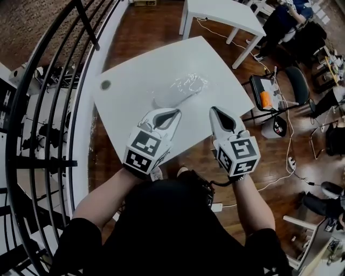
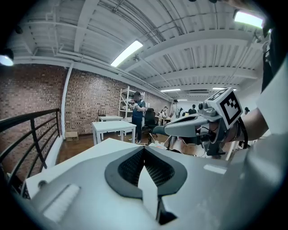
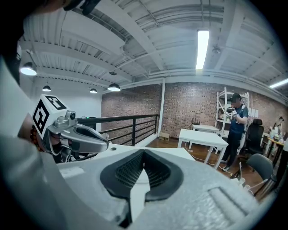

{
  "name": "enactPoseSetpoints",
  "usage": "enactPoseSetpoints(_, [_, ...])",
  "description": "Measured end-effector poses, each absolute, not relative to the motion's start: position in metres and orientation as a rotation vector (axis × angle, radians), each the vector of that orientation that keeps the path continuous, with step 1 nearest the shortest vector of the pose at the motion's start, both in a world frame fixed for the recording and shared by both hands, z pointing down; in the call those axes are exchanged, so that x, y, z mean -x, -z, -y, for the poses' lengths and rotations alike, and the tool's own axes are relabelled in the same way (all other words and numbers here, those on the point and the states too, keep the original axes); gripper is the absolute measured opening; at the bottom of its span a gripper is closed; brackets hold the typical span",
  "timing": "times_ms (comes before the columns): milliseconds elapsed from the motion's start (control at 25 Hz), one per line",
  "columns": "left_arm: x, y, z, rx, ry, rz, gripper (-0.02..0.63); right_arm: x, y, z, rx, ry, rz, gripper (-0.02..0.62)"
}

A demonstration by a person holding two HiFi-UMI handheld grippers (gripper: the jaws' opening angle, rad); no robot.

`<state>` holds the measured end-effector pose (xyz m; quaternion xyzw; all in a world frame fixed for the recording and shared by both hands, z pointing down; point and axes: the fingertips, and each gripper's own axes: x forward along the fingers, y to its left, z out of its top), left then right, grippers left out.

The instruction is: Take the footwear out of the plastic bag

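Observation:
A clear plastic bag (image 1: 180,89) with pale footwear inside lies on the white table (image 1: 135,81), a little beyond the middle. My left gripper (image 1: 176,112) is held above the table's near edge, its tip just short of the bag, jaws shut and empty. My right gripper (image 1: 213,109) hovers at the near right side, also shut with nothing in it. In the left gripper view the closed jaws (image 2: 144,149) point at the room, and the right gripper (image 2: 155,130) shows beside them. The right gripper view shows its closed jaws (image 3: 144,152) and the left gripper (image 3: 106,143).
A black railing (image 1: 48,108) runs along the left. A second white table (image 1: 223,16) stands beyond, a black chair with an orange item (image 1: 267,97) to the right. A small dark round mark (image 1: 105,84) sits at the table's left corner. A person (image 3: 236,121) stands far off.

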<state>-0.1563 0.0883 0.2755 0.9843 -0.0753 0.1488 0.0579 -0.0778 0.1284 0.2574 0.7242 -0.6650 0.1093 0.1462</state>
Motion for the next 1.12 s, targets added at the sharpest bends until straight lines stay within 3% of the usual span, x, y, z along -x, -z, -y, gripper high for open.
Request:
enactPoseSetpoints(360, [0.097,-0.308,-0.049,-2.913,-0.569,0.302,0.017,-0.007,-0.286,-0.077,-1.991,-0.378,1.922,-0.008])
enactPoseSetpoints(1120, [0.013,-0.472,0.04,-2.603,-0.988,0.682,0.017,-0.16,-0.449,0.034,-1.57,-0.664,2.045,0.009])
